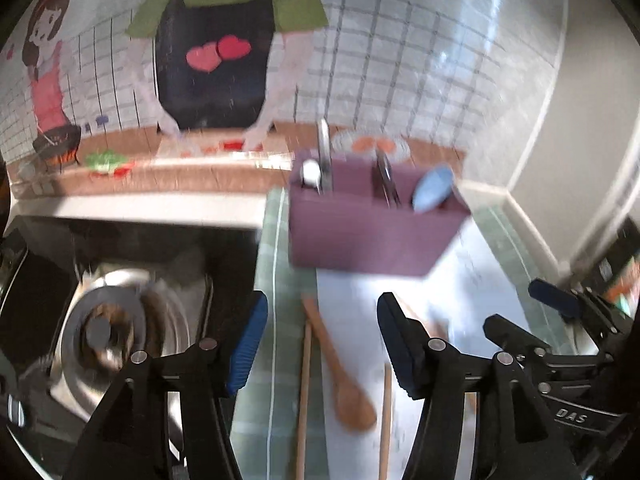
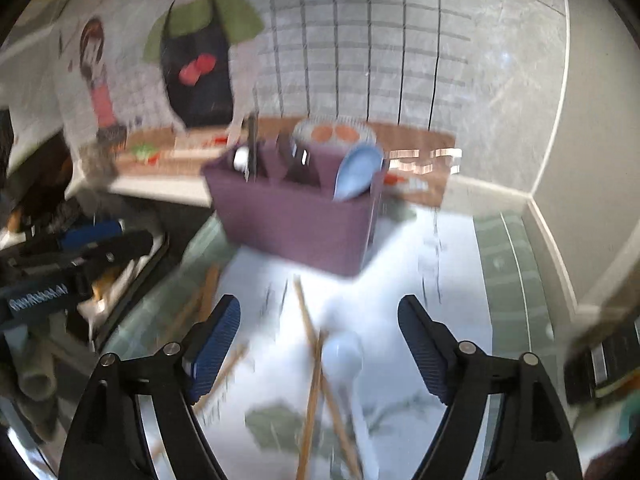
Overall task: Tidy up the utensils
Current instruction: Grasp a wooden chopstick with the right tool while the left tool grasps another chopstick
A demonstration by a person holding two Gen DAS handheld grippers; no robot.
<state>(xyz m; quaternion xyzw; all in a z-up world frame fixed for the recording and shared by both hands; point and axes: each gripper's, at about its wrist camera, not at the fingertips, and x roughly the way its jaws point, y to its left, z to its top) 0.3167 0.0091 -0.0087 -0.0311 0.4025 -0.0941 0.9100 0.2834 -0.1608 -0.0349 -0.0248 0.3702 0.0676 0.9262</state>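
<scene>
A purple utensil holder (image 1: 372,220) (image 2: 296,220) stands at the back of a pale mat, holding a blue spoon (image 1: 432,188) (image 2: 358,172) and some metal utensils (image 1: 326,156). My left gripper (image 1: 320,332) is open above a wooden spoon (image 1: 340,368) and wooden chopsticks (image 1: 304,400), and its pads touch neither. My right gripper (image 2: 319,312) is open over a light blue spoon (image 2: 344,356) and crossed chopsticks (image 2: 316,360), with nothing held. Both views are blurred. Each gripper also shows at the edge of the other's view, the right gripper (image 1: 524,316) and the left gripper (image 2: 100,236).
A steel hob with a round burner (image 1: 116,332) lies left of the green-bordered mat (image 1: 280,280). A cartoon kitchen poster (image 1: 216,60) covers the back wall. A side wall with a skirting board (image 2: 552,232) closes the right, with dark boxes (image 2: 600,364) near it.
</scene>
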